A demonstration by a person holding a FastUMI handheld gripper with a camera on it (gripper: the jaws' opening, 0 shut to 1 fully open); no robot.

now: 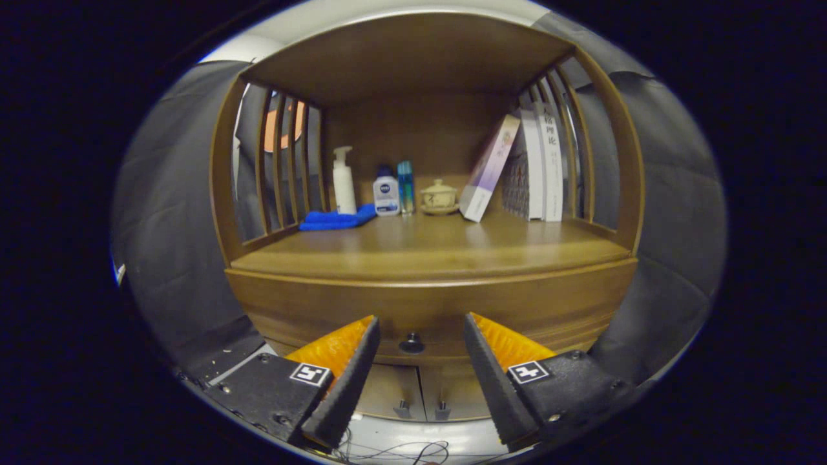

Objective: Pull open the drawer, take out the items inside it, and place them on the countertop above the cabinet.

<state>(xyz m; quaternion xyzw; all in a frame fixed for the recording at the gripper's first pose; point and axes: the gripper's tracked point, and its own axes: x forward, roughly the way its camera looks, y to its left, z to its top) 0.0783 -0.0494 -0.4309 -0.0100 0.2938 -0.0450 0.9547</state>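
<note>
Cabinet (426, 303) is facing the tool head-on, drawer (446, 310) sitting shut and flush under the surface (426, 248).

Tool (420, 339) is hanging wide open, holding nothing; the knob (411, 343) is lying between the fingers, slightly toward the left one and apparently just ahead of them.

Drawer contents are hidden while it is shut.

Risks, largest first:
- Pulling off-axis: the drawer may be binding, or the whole cabinet may be shifting toward the tool.
- Surface is already carrying books (536, 165), a blue cloth (336, 219), a pump bottle (343, 181), two small bottles and a lidded cup (439, 196) at the back; items set too deep could be knocking these over. Front strip looks bare.
- Knob is small and round, and off-centre between the fingers: closing now may be catching it on one finger only, and the grip could be slipping off mid-pull.
</note>
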